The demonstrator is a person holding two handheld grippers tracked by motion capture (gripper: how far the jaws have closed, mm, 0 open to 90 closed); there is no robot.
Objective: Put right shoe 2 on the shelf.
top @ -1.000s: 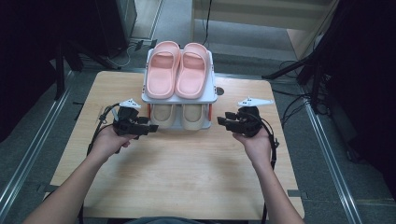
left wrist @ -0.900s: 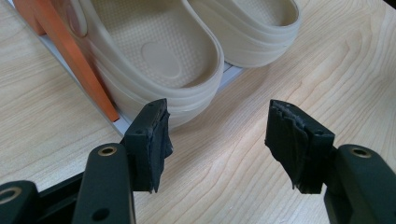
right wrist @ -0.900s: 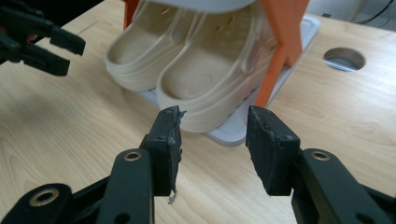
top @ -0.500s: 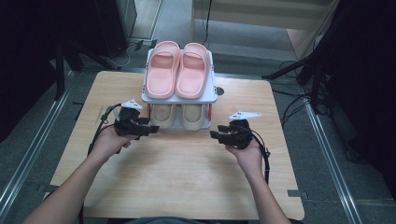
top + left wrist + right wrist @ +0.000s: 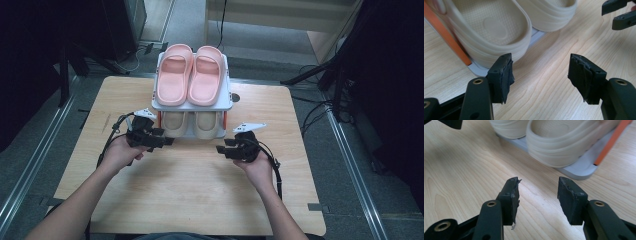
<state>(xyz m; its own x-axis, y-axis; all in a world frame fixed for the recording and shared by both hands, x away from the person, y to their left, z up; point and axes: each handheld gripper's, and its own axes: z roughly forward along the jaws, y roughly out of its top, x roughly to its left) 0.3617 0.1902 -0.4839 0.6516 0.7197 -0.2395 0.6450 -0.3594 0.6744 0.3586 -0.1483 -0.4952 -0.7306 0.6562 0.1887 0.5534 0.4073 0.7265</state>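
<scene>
Shoe rack sits at far-centre of table. One pair of slippers on top shelf, 2nd pair on bottom shelf under it. Left gripper just before rack's left corner, right gripper before its right, both over bare table, w/ a gap between them.

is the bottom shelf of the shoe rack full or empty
Full. Two beige slippers sit side by side on the rack's lower shelf, heels toward the person, under the pink pair on top.
</scene>
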